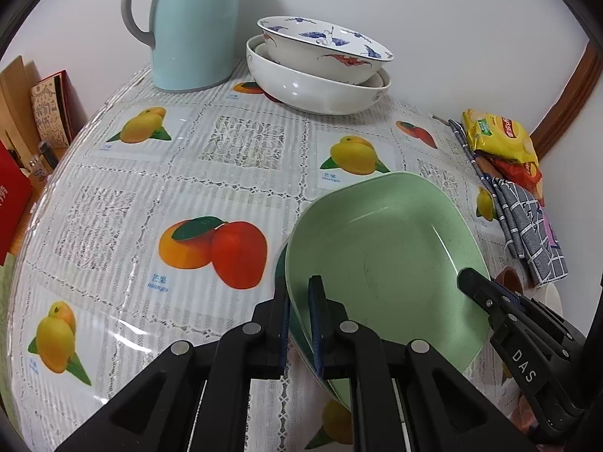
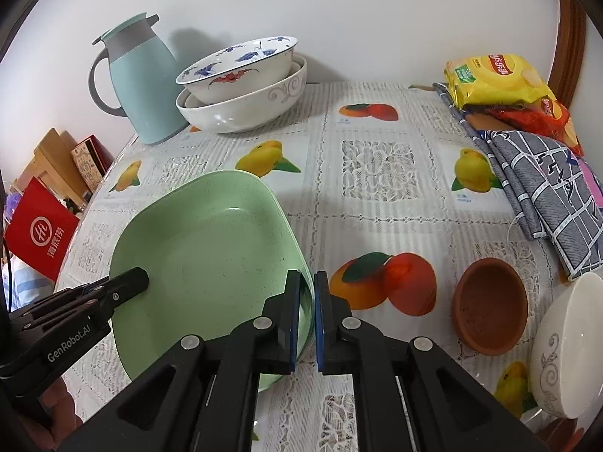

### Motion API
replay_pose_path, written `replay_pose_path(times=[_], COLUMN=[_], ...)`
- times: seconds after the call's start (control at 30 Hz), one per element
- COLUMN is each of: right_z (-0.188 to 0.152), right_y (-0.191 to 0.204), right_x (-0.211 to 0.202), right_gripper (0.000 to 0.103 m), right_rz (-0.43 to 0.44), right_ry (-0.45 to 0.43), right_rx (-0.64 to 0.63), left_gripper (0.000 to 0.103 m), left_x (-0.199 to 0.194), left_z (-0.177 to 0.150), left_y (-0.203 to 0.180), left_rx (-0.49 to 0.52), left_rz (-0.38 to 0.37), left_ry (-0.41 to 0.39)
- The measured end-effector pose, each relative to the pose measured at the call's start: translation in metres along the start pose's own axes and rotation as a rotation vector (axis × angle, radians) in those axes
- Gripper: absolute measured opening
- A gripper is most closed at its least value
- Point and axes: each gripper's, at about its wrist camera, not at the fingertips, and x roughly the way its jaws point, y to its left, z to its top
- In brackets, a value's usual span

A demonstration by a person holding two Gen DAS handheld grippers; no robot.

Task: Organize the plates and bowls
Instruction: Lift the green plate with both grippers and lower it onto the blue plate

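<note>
A light green squarish plate is gripped from both sides. My left gripper is shut on its left rim, and my right gripper is shut on its right rim. In the left wrist view a darker green plate edge shows just under it. At the back a blue-and-red patterned bowl sits nested in a white bowl. A terracotta bowl and a white bowl on its side lie to the right.
A pale blue thermos jug stands back left by the wall. Yellow and red snack packs and a grey checked cloth lie along the right edge. The table has a fruit-print cover.
</note>
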Motion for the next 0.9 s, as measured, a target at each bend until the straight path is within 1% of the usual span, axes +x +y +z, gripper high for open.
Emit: replay_pose_path(times=[0.33,0.53,0.73,0.9], right_z=[0.001,0.000,-0.001,-0.001], right_y=[-0.001,0.004,0.006,0.008], right_x=[0.013,0.018,0.022,0.021], right_gripper=[0.008,0.011,0.015,0.016], right_rz=[-0.014,-0.036,-0.034,-0.039], right_ry=[0.025,0.029,0.037,0.047], right_rx=[-0.010,-0.041,-0.066,-0.086], left_gripper=[0.010,0.010,0.010,0.011], left_x=[0.010,0.011,0.009,0.007], left_z=[0.003,0.003,0.003,0.002], left_y=[0.001,0.004,0.006,0.009], left_rx=[-0.007,-0.015,-0.008,-0.015], left_rz=[-0.011,-0.026,-0.037,-0.063], left_ry=[0.008,0.005,-0.002,0.020])
